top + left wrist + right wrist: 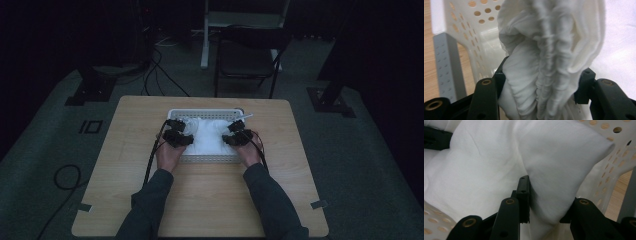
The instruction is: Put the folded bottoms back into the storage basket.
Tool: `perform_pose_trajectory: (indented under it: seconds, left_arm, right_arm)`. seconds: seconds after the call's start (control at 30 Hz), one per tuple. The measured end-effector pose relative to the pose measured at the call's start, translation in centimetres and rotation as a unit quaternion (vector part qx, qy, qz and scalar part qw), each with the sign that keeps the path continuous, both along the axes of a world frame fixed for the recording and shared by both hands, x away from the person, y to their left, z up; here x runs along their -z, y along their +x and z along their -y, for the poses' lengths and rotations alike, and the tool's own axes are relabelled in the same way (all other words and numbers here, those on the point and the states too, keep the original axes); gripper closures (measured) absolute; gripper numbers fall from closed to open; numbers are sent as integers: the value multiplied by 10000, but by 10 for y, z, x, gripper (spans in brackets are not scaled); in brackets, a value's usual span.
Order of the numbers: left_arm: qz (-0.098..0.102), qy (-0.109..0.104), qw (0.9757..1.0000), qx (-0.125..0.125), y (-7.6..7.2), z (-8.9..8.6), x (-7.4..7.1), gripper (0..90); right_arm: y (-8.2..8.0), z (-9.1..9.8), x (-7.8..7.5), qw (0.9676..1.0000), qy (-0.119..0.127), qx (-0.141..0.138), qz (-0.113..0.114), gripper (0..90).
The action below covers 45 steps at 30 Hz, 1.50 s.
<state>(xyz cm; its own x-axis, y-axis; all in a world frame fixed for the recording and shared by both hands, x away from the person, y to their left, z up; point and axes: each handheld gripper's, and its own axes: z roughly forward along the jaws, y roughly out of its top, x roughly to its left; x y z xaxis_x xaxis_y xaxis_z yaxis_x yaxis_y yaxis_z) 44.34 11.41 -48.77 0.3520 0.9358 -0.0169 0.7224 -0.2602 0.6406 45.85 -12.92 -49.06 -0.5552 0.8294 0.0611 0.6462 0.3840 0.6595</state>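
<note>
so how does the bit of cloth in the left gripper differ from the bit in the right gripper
The left gripper pinches a bunched, finely gathered part of the white cloth, with many ridges between its jaws. The right gripper pinches a smooth fold ending in a rounded corner. In the high view, the left gripper sits at the basket's left side, the right at its right. Both are shut on the same cloth.

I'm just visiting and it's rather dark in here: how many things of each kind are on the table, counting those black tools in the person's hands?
White perforated basket: 1
White cloth: 1
Black grippers, left gripper and right gripper, each pinching the cloth: 2
Total: 4
</note>
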Motion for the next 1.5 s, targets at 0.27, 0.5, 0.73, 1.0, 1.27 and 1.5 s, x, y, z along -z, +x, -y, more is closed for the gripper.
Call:
perform_pose_trajectory:
  seconds: [0.27, 0.5, 0.73, 1.0, 1.27, 1.5]
  left_arm:
    - [246, -233, 9994, -16, -7, -12, -4, 425]
    - [641, -166, 9977, -145, -15, -21, -13, 449]
    - [961, -324, 9943, -334, -20, -33, -25, 551]
    - [1104, -726, 9912, -122, -29, -50, -25, 516]
    - [1308, -954, 9868, -64, -55, -67, -19, 506]
    - [1462, -1183, 9818, -249, -75, -83, -14, 483]
  right_arm:
    - [2, -1, 0, 9999, -62, 42, -69, 646]
    - [0, 2, -4, 9996, -211, 192, 61, 558]
    - [-5, 10, -15, 9988, -258, 240, 325, 577]
    - [-24, 24, -26, 9971, -67, 259, 706, 570]
    - [-49, 56, -26, 9930, 375, 558, 971, 566]
    - [-69, 86, -15, 9877, 695, 965, 1019, 554]
